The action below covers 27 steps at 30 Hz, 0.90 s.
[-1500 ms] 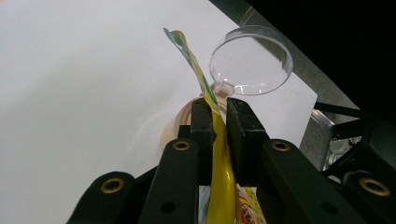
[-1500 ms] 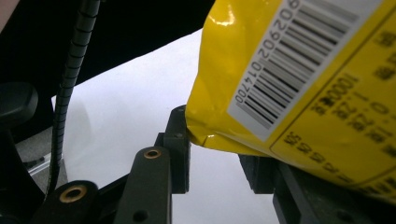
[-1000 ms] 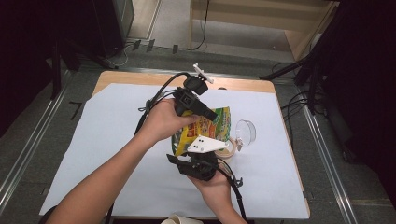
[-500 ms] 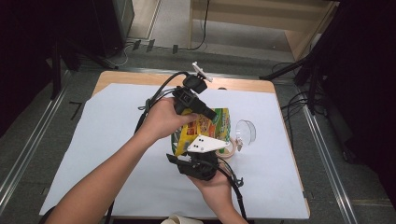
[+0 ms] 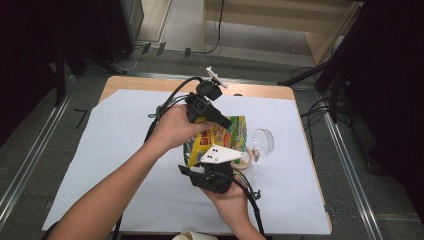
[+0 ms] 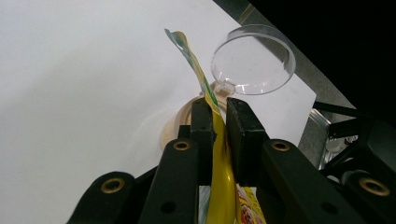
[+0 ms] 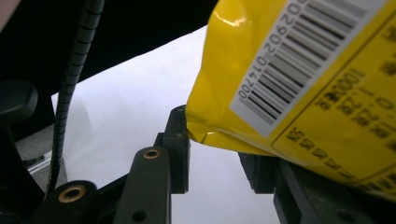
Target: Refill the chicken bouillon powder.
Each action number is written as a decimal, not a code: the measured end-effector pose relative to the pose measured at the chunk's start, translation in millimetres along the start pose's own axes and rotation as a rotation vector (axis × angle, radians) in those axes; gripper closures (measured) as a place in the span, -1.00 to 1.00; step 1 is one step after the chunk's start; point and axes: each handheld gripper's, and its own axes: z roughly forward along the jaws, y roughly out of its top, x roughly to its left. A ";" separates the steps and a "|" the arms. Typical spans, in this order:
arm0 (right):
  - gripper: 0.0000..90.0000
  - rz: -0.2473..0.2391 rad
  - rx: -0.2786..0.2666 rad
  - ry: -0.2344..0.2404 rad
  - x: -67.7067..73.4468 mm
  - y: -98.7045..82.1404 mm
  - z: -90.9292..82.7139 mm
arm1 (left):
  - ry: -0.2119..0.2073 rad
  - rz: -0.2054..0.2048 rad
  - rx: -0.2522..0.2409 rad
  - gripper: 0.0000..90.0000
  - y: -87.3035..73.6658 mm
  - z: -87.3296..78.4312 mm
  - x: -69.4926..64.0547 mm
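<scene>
Nearest us, the right gripper (image 5: 216,167) sits just this side of the yellow snack bag (image 5: 220,137), its jaws part-way open with the bag's lower edge lying across the gap; whether the pads actually press on it, I cannot tell, since the bag covers one jaw in the right gripper view. That bag is glossy, crinkled film, bright yellow with a white barcode panel (image 7: 299,60) and black print on its back, red and green artwork on its front. It hangs above the white paper sheet (image 5: 120,150) covering the tabletop, held between both tools. Just beyond it, the left gripper (image 6: 219,126) has its jaws clamped tight on the bag's flat sealed edge, which rises thin and wavy past the pads. Tucked partly under the bag is a tan roll of tape (image 5: 245,161), mostly hidden. Beside the bag, further off, lies a clear round plastic lid (image 5: 263,140), shiny-rimmed. Behind everything, the tabletop's wooden edge (image 5: 260,91) peeks out.
</scene>
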 end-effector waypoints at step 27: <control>0.47 -0.015 -0.003 -0.021 3.3 2.1 -1.7 | 0.017 -0.010 0.005 0.84 -1.3 -1.8 2.5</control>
